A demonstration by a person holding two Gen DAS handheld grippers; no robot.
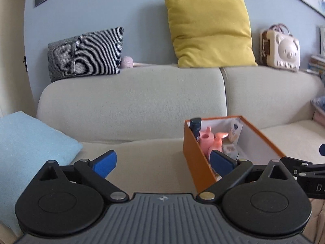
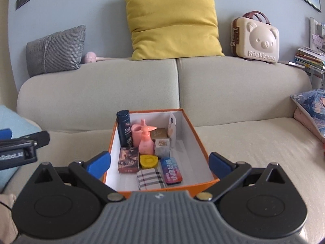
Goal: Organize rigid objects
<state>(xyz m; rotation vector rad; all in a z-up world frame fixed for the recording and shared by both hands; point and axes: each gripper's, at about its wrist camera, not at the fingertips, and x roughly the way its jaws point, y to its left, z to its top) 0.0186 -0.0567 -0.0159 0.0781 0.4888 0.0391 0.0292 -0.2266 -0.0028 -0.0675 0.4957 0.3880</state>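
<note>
An orange box [image 2: 200, 142] with a white inside sits on the beige sofa seat. It holds a dark blue bottle [image 2: 124, 128], a pink cup [image 2: 136, 132], a pink spray bottle [image 2: 146, 142], small cartons [image 2: 162, 147], a dark card box [image 2: 128, 159], a yellow block [image 2: 148, 160], a plaid case [image 2: 150, 179] and a blue tin [image 2: 171, 169]. My right gripper [image 2: 159, 163] is open and empty, just in front of the box. My left gripper [image 1: 163, 161] is open and empty, left of the box [image 1: 195, 158].
A light blue pillow [image 1: 26, 148] lies left on the seat. A yellow cushion [image 2: 172, 20], a grey checked cushion [image 2: 55, 48] and a cream bear case [image 2: 256, 40] rest on the sofa back. A patterned blue pillow [image 2: 310, 109] lies at right.
</note>
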